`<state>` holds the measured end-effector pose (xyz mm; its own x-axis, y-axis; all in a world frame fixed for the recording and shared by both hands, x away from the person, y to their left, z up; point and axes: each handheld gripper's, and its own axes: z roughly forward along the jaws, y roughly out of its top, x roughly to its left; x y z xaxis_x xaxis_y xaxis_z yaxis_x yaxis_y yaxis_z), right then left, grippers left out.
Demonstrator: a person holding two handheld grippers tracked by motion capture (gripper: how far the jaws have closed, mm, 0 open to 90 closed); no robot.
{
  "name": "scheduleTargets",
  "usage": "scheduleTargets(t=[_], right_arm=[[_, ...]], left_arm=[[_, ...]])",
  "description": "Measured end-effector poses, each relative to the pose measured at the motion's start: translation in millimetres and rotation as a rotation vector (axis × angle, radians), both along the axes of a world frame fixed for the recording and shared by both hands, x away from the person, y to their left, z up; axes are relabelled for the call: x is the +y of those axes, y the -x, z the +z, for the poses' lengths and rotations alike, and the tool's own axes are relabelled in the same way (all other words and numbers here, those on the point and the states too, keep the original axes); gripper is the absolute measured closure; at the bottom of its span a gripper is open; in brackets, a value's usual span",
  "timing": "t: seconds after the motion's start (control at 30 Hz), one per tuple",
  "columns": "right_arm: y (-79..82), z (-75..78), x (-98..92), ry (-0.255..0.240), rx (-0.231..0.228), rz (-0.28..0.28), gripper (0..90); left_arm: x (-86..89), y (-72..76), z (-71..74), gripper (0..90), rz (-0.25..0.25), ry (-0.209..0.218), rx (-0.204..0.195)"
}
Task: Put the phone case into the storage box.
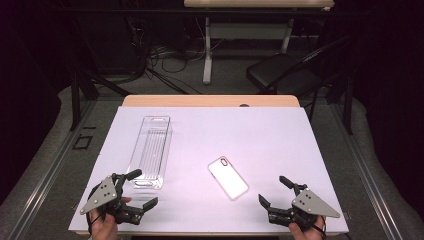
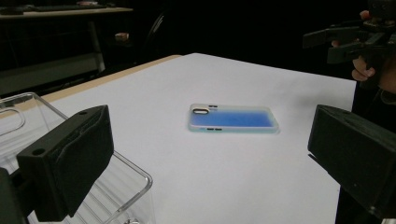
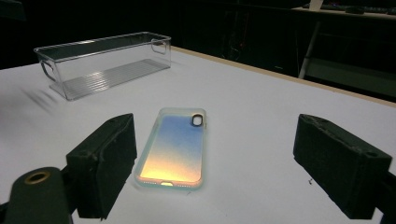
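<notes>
White table (image 1: 280, 135): phone case (image 1: 228, 177) between open claws

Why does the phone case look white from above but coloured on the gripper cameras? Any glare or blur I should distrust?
High view: the bright sheet washes the phone case out to near white. Left gripper view: it reads blue, soft-edged; the nearby clear bin is slightly blurred. Right gripper view: sharpest, blue fading to yellow; room behind is dark.

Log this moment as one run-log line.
left gripper: open, empty | right gripper: open, empty | phone case: flat on table, untouched | clear bin: empty
</notes>
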<state>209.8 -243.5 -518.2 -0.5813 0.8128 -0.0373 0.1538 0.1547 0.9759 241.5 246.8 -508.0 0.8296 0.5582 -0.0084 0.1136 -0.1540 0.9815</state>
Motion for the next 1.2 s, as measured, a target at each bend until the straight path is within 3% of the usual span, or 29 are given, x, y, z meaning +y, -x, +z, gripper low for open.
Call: scheduleTargets(t=[0.33,0.5,0.63,0.9,1.0,1.2], right_arm=[[-2.0,-0.8,3.5,0.003,0.029,0.012,12.5],[-5.9,3.9,5.0,-0.065,0.074,0.037,11.8],[-7.2,7.4,7.3,-0.07,0.096,0.04,11.6],[-16.7,13.4,16.5,-0.029,0.154,0.036,7.9],[-18.5,14.5,18.2,-0.013,0.155,0.03,8.1],[-22.9,21.2,22.7,0.047,0.171,0.03,14.9]], left_arm=[[1.3,0.2,-0.2,0.3,0.001,0.003,0.003],[2.4,0.8,-0.2,0.2,0.002,0.001,0.002],[2.3,1.9,-0.2,0.2,0.006,-0.001,0.002],[1.6,2.0,-0.6,0.2,0.003,-0.003,0.003],[1.2,2.6,-0.5,0.2,0.002,-0.003,0.002],[-0.5,2.7,-1.0,0.2,0.001,-0.008,0.005]])
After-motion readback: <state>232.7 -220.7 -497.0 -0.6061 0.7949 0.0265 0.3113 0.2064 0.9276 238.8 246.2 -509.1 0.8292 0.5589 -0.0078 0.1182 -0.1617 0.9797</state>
